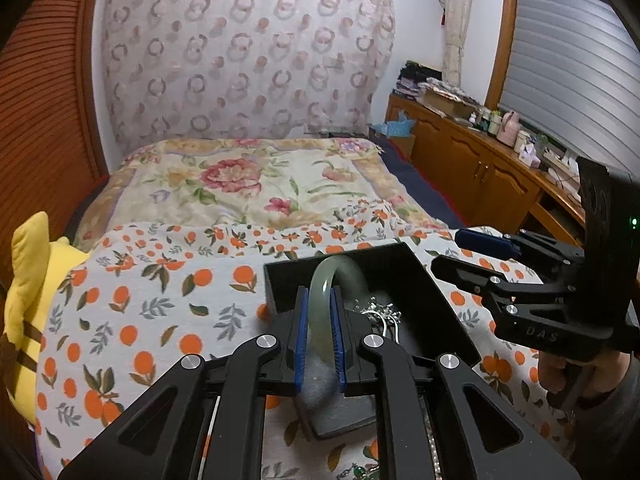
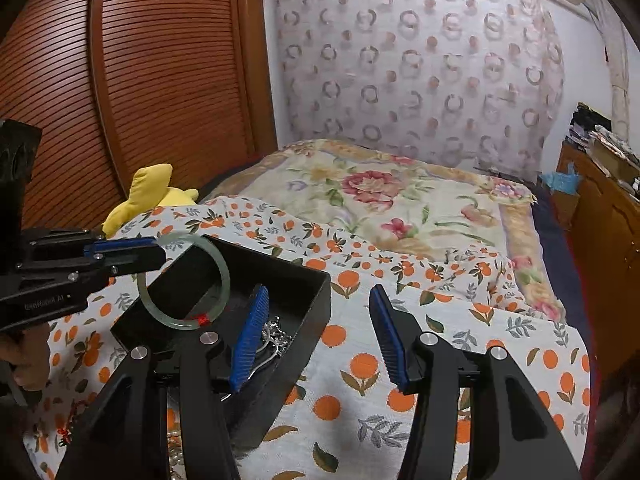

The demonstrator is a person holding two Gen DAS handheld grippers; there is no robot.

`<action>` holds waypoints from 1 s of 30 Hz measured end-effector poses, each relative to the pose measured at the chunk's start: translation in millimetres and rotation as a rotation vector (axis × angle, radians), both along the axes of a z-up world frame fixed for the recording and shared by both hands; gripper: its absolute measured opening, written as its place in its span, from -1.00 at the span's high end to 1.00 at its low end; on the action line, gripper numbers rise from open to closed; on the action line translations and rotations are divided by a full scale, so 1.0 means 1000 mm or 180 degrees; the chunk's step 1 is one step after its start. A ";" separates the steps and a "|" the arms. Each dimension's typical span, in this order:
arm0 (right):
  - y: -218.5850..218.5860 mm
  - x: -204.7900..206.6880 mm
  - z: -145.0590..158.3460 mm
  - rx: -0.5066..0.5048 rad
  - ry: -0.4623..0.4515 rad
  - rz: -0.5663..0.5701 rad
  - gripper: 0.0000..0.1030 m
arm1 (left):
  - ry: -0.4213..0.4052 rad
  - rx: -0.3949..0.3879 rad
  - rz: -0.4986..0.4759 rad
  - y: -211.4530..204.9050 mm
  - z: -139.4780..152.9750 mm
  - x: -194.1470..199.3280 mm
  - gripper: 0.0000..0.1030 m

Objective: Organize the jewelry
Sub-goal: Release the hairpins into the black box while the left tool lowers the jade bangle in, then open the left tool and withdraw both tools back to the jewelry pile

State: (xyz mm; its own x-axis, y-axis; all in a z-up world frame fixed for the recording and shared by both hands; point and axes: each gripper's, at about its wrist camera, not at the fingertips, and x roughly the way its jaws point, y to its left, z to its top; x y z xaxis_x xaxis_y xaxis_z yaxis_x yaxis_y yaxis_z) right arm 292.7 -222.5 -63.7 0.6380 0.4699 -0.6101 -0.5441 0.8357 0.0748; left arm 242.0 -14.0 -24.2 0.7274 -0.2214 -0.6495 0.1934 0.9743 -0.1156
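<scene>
My left gripper [image 1: 320, 330] is shut on a pale green jade bangle [image 1: 322, 300] and holds it upright over the black jewelry box [image 1: 448, 304]. In the right wrist view the bangle [image 2: 222, 272] hangs from the left gripper [image 2: 156, 248] above the box [image 2: 296, 320]. Silver jewelry [image 1: 380, 314] lies inside the box; it also shows in the right wrist view [image 2: 274, 334]. My right gripper [image 2: 320, 336] is open and empty, over the box's right edge and the bedspread; it shows in the left wrist view [image 1: 444, 252] right of the box.
The box sits on an orange-print cloth [image 2: 400, 320] on a bed. A pearl strand [image 2: 176, 452] and a red-beaded piece [image 2: 64, 432] lie on the cloth near the front. A yellow plush toy [image 1: 28, 280] is at left. Wooden cabinets [image 1: 480, 164] line the right.
</scene>
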 end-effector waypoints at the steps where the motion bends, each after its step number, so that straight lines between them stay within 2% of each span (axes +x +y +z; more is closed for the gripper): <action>1: 0.000 0.000 0.000 -0.0006 0.0000 0.0006 -0.07 | -0.0005 0.0013 0.0003 0.000 -0.001 0.000 0.81; 7: 0.005 -0.004 0.004 -0.0064 -0.0061 0.0024 -0.07 | -0.0043 0.0015 -0.0008 0.001 0.003 -0.008 0.77; 10: 0.009 -0.012 0.013 -0.0100 -0.0122 0.0047 -0.07 | -0.0086 0.0011 -0.0002 0.005 0.008 -0.019 0.56; 11: 0.010 -0.015 0.016 -0.0106 -0.0142 0.0057 -0.07 | -0.0100 0.0021 -0.0002 0.007 0.009 -0.024 0.55; 16: 0.007 -0.041 0.029 -0.0103 -0.0186 0.0082 -0.07 | -0.0143 0.0057 0.0013 0.016 0.011 -0.051 0.51; 22: 0.001 -0.079 0.029 -0.0111 -0.0178 0.0029 -0.07 | -0.0142 0.0043 0.0009 0.024 0.005 -0.083 0.41; 27: -0.002 -0.112 0.018 -0.0133 -0.0102 -0.0005 -0.07 | -0.0162 0.0016 -0.0030 0.027 0.000 -0.109 0.07; 30: -0.004 -0.127 0.007 -0.0149 -0.0028 -0.0049 -0.07 | -0.0178 0.0002 -0.0040 0.028 -0.004 -0.121 -0.28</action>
